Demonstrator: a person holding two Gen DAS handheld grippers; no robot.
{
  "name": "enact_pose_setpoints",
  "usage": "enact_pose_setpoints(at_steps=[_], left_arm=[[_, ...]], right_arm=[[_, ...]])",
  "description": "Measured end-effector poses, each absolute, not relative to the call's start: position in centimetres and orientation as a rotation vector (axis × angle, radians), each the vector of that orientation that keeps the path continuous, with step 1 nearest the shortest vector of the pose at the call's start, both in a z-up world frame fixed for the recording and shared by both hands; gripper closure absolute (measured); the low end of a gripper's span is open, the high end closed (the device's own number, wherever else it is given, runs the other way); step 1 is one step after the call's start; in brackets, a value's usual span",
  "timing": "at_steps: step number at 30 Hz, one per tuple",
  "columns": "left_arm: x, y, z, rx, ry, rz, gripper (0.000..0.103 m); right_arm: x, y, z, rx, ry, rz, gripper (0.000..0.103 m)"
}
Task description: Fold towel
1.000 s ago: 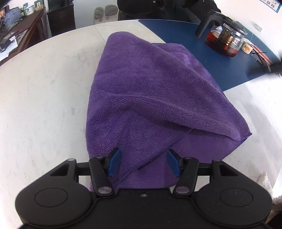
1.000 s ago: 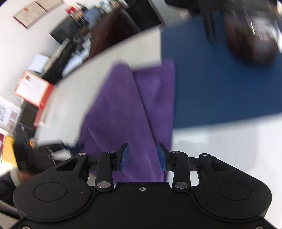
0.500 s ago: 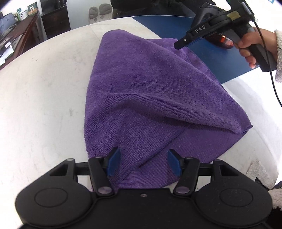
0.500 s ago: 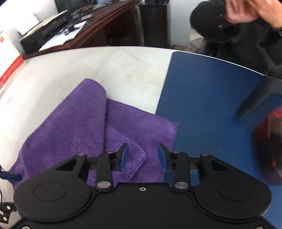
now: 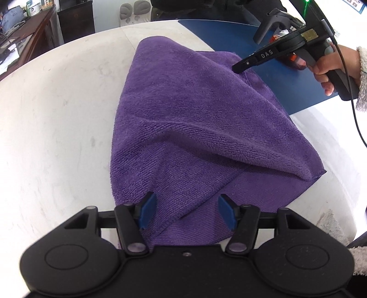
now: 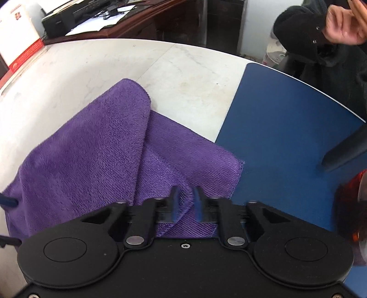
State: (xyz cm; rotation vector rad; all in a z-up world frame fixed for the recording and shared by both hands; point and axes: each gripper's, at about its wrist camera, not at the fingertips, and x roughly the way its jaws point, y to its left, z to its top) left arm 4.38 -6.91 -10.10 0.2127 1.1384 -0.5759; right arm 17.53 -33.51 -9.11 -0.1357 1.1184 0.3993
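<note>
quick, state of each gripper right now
left gripper: open, pads either side of the purple towel edge, not pinching.
right gripper: shut on the towel's far corner.

White marble table (image 5: 57, 119) – blue mat (image 6: 286, 142) – dark wooden desk (image 6: 146, 20) behind.

Even, soft daylight fills both views, and the pale tabletop (image 5: 57, 114) looks nearly washed out. Shadows are faint. Fisheye distortion bends the tabletop's rim into an arc. The glass teapot (image 6: 354, 206) at the right wrist view's edge is smeared.
</note>
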Motion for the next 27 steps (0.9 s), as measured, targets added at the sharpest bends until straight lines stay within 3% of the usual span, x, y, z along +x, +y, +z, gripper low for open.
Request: enact_pose_setpoints(at_steps=[11,27], left_arm=[[4.0,-7.3,-10.2,0.196,1.12,-0.482,0.055],[3.7,-8.4,-10.4,0.235,1.115,-0.465,0.055]], right_arm=[[17.4,-34.1,-8.0,-0.097,1.072,0.42,0.099],[19.0,-34.9,-5.5,-0.153,0.995,0.375,0.099]])
